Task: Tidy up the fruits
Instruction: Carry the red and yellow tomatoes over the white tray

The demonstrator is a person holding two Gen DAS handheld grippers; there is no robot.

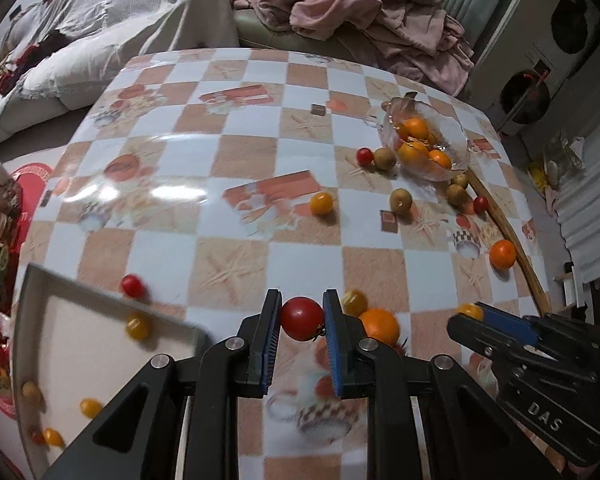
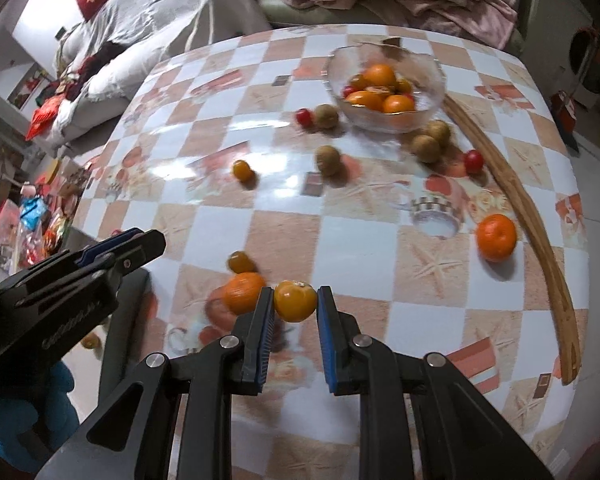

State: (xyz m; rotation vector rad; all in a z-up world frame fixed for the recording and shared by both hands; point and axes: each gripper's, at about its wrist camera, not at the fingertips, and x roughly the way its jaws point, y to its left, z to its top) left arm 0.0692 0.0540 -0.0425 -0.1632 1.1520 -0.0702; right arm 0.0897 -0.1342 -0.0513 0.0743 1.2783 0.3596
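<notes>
Two tools work over the checkered surface (image 1: 204,248), each clenched on a small fruit. At far left in the left wrist view, a shallow white tray (image 1: 80,332) sits at the surface's near edge, with several yellow cherry tomatoes (image 1: 138,326) lying inside it and a red cherry tomato (image 1: 133,285) just beyond its far rim. The left tool (image 1: 302,312) pinches a red tomato (image 1: 302,318) between its blue-padded fingers. Just right of it, a mandarin (image 1: 380,325) rests on the surface beside a yellow tomato (image 1: 354,302). The right tool (image 2: 296,304) grips a yellow-orange tomato (image 2: 295,301) at its fingertips, with the mandarin touching its left finger's outer side. Farther back, loose brownish round fruits (image 2: 328,159) and cherry tomatoes lie scattered near a glass bowl (image 2: 384,118) holding oranges. Another mandarin (image 2: 496,237) sits alone at right, just beside a long curved wooden strip (image 2: 540,240).
</notes>
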